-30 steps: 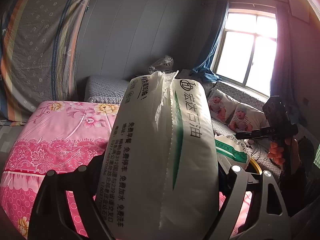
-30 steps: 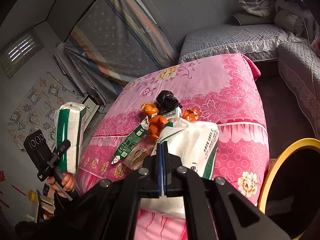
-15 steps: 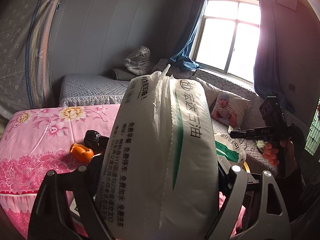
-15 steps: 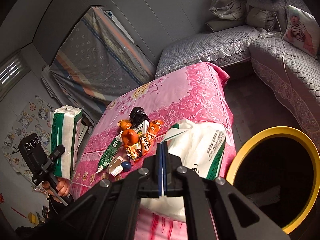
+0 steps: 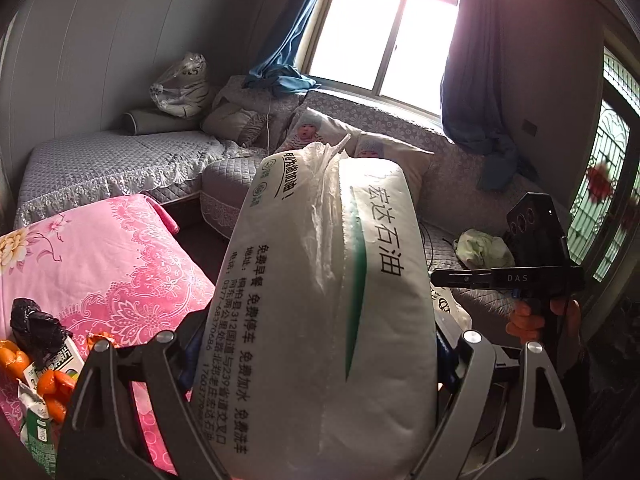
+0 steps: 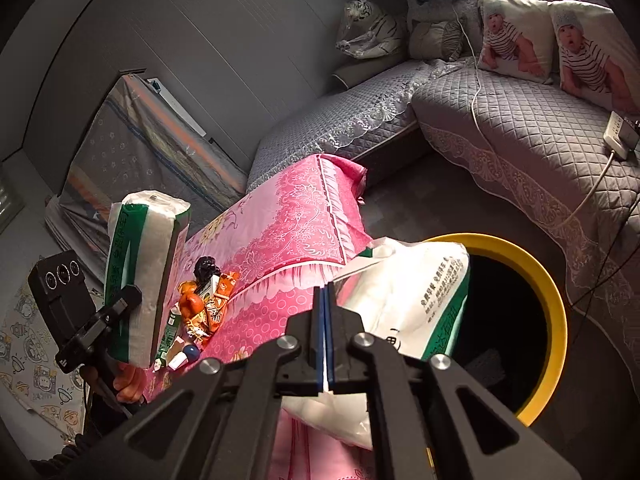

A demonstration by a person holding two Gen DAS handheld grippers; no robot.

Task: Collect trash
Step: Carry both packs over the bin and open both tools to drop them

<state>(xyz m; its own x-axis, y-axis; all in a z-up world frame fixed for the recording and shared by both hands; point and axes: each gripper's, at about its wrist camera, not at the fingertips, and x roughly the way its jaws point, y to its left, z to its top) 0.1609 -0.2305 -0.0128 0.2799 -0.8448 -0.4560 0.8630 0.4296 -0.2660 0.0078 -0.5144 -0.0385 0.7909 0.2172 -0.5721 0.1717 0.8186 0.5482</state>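
- The left gripper (image 5: 320,360) has its jaws spread wide and clamped on a white tissue pack (image 5: 320,320), held up in the air beside the desk (image 6: 288,216).
- The right gripper (image 6: 325,340) has its jaws closed flat on the film of a second white pack (image 6: 404,300), which hangs at the rim of the yellow bin (image 6: 556,308).
- Neither pack is in the bin yet.
- Orange peels, cartons and wrappers (image 6: 200,308) lie on the desk's pink cloth (most of the job, by my judgement).

A pink floral-covered table (image 6: 280,232) carries orange peels (image 6: 190,302), cartons and wrappers.
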